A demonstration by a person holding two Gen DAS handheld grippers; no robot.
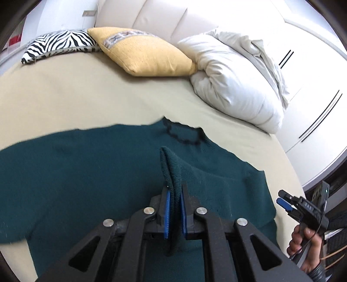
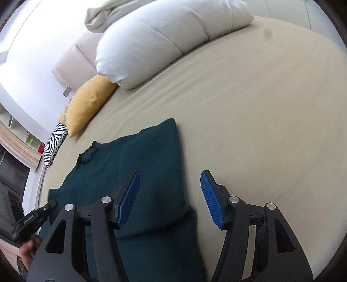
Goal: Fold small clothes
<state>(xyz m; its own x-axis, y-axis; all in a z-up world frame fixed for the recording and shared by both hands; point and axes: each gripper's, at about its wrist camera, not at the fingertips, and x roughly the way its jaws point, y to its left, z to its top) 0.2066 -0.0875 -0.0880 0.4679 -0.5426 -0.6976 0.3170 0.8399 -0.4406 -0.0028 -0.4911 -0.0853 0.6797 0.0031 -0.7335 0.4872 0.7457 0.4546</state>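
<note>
A dark teal knit sweater (image 1: 76, 164) lies spread on the beige bed sheet (image 1: 86, 95), its scalloped neckline (image 1: 182, 132) toward the pillows. My left gripper (image 1: 174, 195) is shut on a ribbed sleeve cuff (image 1: 171, 169) of the sweater, held over its body. The right gripper (image 1: 286, 201) shows at the sweater's right edge. In the right wrist view the right gripper (image 2: 170, 182) is open and empty, hovering above a folded-in part of the sweater (image 2: 151, 164). The left gripper (image 2: 47, 206) shows at the lower left there.
A zebra-striped pillow (image 1: 60, 43), a yellow cushion (image 1: 143, 54) and a bunched white duvet (image 1: 236, 80) lie along the headboard (image 1: 160, 17). A white wardrobe (image 1: 321, 104) stands right of the bed. Bare sheet (image 2: 260, 108) stretches right of the sweater.
</note>
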